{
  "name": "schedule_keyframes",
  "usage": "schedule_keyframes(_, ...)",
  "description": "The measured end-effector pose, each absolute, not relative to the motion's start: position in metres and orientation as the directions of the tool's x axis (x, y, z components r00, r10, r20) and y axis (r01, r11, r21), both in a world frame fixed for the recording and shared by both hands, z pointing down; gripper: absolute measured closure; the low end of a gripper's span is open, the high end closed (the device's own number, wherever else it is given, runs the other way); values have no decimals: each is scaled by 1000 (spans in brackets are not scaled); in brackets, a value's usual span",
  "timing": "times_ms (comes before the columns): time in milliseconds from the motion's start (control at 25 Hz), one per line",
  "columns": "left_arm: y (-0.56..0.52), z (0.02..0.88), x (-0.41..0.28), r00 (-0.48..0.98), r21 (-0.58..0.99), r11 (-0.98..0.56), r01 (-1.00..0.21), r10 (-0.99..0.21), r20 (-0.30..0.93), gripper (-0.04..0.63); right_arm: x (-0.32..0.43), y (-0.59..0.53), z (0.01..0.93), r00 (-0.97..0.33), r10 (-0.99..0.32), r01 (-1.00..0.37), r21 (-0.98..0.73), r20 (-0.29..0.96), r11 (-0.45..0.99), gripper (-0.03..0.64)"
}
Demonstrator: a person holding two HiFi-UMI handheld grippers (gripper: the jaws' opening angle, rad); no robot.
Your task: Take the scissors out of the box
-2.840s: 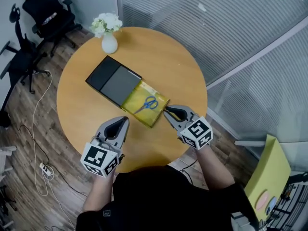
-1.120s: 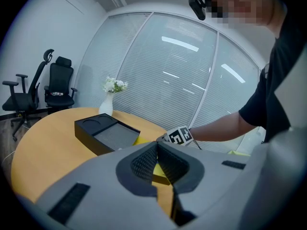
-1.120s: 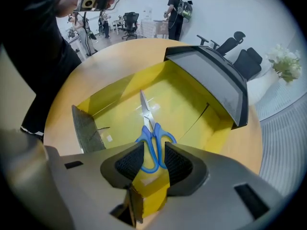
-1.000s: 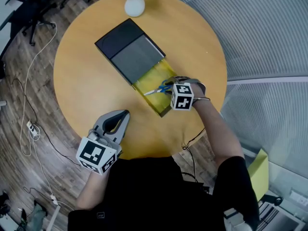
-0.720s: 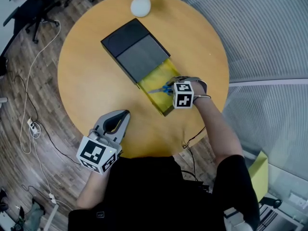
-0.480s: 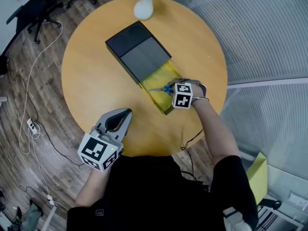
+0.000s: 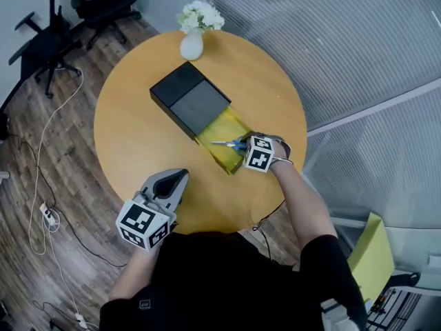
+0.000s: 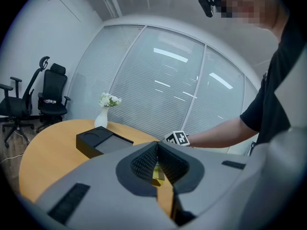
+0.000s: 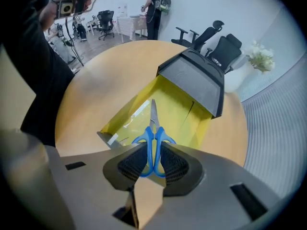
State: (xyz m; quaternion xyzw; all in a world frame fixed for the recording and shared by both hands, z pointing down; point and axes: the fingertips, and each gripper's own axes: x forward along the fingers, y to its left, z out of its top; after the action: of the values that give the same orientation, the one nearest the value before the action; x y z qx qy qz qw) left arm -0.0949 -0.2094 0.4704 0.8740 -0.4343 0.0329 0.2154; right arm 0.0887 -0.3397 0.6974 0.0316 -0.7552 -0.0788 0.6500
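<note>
Closing the jaws of the right gripper (image 9: 153, 150) on the scissors (image 9: 153, 128) now, squeezing in on the two blue loop handles from either side. Pointing steeply down over the pulled-out yellow tray (image 7: 219, 131) of the box, with the steel blades shut together and reaching out over the tray floor, away from the gripper. Hard to tell whether lifted clear of that floor or just resting on it; certainly within the tray walls.

Looks light and stiff, so no trouble with weight. Smooth, rounded plastic on those loops though, likely to pivot or slip between the ribbed pads if pinched off-centre. Better taken square across both loops, as here. Worth minding the thin pointed tips against the low wall on the way out.

Glossy yellow lining in the tray, matte black on the sleeve (image 7: 187, 101), warm wood finish on the round counter (image 7: 131, 133).

Over by the near edge, keeping the left gripper (image 8: 157, 150) idle above the counter, jaws together on nothing. White vase of flowers (image 7: 191, 45) well apart at the far rim.
</note>
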Motion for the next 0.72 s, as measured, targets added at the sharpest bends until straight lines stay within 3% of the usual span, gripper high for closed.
schedule_keyframes(320, -201, 451, -95, 692, 336, -616, -713, -695, 195, 580, 91, -324, 653, -234, -234, -120, 211, 944, 970, 517)
schedule_keyframes(720, -226, 406, -92, 722, 171, -702, -692, -669, 176, 580, 73, -312, 574, -538, -355, -422, 121, 765, 899, 517)
